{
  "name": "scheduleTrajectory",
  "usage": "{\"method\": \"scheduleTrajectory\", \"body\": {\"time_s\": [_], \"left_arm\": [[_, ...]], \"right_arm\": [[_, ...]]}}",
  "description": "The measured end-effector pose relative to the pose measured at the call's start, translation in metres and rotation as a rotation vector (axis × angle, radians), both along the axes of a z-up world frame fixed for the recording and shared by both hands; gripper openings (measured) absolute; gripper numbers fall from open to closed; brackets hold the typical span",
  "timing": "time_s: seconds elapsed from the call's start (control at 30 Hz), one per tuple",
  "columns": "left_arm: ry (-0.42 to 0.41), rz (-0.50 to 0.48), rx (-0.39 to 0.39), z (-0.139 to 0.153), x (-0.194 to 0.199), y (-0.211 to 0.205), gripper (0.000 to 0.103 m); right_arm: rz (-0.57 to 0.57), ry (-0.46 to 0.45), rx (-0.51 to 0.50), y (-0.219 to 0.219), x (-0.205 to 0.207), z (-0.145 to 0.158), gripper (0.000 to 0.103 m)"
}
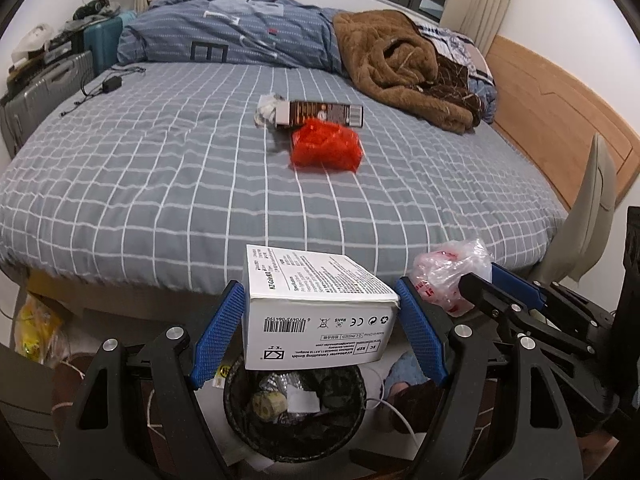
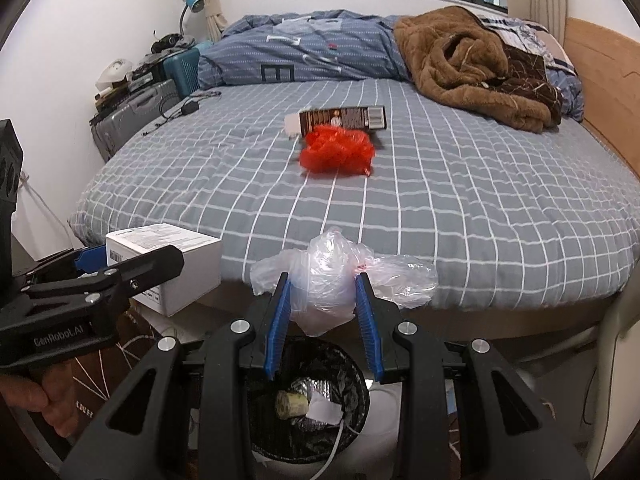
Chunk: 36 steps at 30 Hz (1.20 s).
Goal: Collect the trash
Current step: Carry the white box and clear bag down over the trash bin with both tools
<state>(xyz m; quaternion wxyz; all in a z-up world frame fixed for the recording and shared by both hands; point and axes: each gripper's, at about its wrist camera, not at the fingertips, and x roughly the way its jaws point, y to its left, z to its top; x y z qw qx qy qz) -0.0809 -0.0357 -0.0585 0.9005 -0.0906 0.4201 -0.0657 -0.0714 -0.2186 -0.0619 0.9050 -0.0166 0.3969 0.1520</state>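
Observation:
My left gripper [image 1: 320, 300] is shut on a white cardboard box [image 1: 316, 312] and holds it above a black-lined trash bin [image 1: 294, 416] on the floor. My right gripper [image 2: 322, 292] is shut on a crumpled clear plastic bag [image 2: 332, 276], held above the same bin [image 2: 308, 400]. The bin holds foil, a yellowish roll and paper. The box also shows in the right wrist view [image 2: 168, 264], and the bag in the left wrist view [image 1: 452, 276]. On the bed lie a red plastic bag [image 1: 326, 148], a brown carton [image 1: 324, 114] and a white wad [image 1: 266, 108].
The bed [image 1: 160, 184] with grey checked sheet fills the view ahead. A blue duvet [image 1: 240, 28] and brown blanket [image 1: 408, 68] lie at its far side. Suitcases [image 1: 44, 88] stand left. A wooden headboard [image 1: 560, 112] is right. Cables lie on the floor by the bin.

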Motion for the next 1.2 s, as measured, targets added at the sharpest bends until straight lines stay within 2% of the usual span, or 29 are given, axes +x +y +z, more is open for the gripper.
{"method": "scheduleTrajectory", "body": {"time_s": [0.6, 0.93, 1.2], "left_arm": [[0.108, 0.009, -0.001, -0.075, -0.007, 0.011, 0.075], [0.188, 0.019, -0.007, -0.12, 0.006, 0.021, 0.075], [0.213, 0.048, -0.004, -0.133, 0.01, 0.037, 0.075]], "right_arm": [[0.019, 0.122, -0.027, 0.016, -0.005, -0.063, 0.031], [0.046, 0.232, -0.054, 0.026, 0.005, -0.113, 0.031], [0.071, 0.3, -0.059, 0.041, 0.016, -0.143, 0.032]]}}
